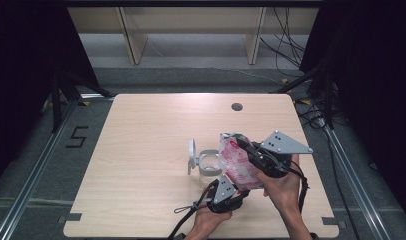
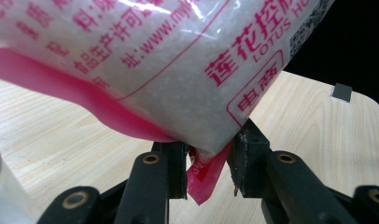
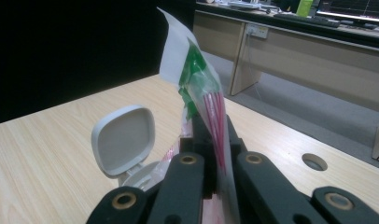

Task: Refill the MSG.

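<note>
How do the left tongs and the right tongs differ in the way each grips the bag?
The left tongs pinch the bag's pink bottom corner, jaws standing apart around it; the right tongs clamp its flat top edge, jaws nearly together. The left tongs sit low by the table; the right tongs hold higher. Both are shut on the same bag, beside the open-lidded container.

Your left gripper (image 1: 234, 189) is pinching something by a lower corner, jaws pointing up; your right gripper (image 1: 247, 147) is clamping flat on another edge, both forearms reaching in low.
</note>
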`<state>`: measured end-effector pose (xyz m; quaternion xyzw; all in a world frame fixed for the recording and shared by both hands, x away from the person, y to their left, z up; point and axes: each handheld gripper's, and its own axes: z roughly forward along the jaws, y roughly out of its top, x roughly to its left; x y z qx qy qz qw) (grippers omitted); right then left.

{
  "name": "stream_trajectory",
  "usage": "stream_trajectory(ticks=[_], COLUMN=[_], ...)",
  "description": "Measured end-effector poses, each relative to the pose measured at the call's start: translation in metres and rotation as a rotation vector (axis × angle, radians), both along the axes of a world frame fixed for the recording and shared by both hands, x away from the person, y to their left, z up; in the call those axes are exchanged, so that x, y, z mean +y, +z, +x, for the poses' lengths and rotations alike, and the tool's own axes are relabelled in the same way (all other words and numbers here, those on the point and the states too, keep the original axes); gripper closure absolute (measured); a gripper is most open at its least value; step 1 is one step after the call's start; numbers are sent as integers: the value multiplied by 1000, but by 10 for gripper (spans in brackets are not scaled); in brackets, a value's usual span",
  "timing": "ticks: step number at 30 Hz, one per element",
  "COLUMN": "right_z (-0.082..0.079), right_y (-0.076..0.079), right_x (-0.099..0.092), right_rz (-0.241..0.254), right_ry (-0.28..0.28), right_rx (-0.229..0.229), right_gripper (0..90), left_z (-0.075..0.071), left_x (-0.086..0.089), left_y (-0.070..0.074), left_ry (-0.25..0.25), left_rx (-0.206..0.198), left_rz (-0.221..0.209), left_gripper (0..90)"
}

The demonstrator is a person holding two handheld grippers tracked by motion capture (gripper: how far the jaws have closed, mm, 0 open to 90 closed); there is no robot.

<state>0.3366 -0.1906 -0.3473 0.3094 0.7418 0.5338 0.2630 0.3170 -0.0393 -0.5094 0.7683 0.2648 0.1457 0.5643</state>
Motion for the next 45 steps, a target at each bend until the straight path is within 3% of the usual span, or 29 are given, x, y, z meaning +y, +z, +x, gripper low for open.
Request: stream_trajectory(ticks=[2,3,4,8,10,11,12,13,14,15,22,23,25,26,27,30,35,36,39,41,42,43,45], right_z=[4,3,6,9,12,14,14,15,14,17,22,24,23,24,23,29,32,32,35,34,35,35,37], right_y=[0,0,0,1,1,2,2,3,3,4,0,0,0,0,-1,-1,-2,-2,-2,-3,-2,-2,0], right_x=[2,4,5,12,14,13,14,13,15,14,21,21,25,26,29,32,39,39,40,42,41,42,43], right_rz=[-8,-3,-23,-23,-22,-36,-34,-45,-30,-49,-54,-75,-72,-89,-76,-99,-109,-117,-111,-90,-106,-107,-126], right_ry=[-5,-10,2,-1,-3,2,4,7,-9,-4,3,5,14,12,15,24,22,10,6,1,5,13,18], right_rx=[-15,9,-12,18,12,-17,10,-2,24,1,30,4,28,16,44,21,48,30,22,56,33,50,10], right_gripper=[900,900,900,900,900,900,900,900,900,900,900,900,900,900,900,900,900,900,900,900,900,900,900], left_z=[1,1,1,2,5,6,6,7,7,8,12,13,14,14,15,16,18,19,21,22,23,23,25], left_x=[-1,-2,-2,-3,-4,-5,-6,-7,-8,-10,-13,-13,-14,-13,-13,-13,-14,-14,-14,-13,-13,-13,-14], left_y=[0,0,0,4,4,4,5,5,5,4,2,2,1,1,1,1,1,1,2,2,2,3,3], left_ry=[-5,-9,-16,-9,-14,-20,-10,-16,-14,-12,-16,-21,-21,-21,-23,-15,-20,-23,-27,-23,-24,-19,-22], left_rx=[-7,-8,-2,-10,-11,-13,-12,-15,-14,-19,0,2,-1,3,6,19,20,21,22,26,25,26,23], left_rz=[-7,-10,-17,1,-8,-18,-15,-21,-21,-34,-47,-49,-55,-50,-55,-68,-75,-75,-78,-79,-80,-83,-89], left_gripper=[697,699,701,706,708,708,708,708,708,709,712,712,713,714,714,716,719,719,719,720,721,721,721])
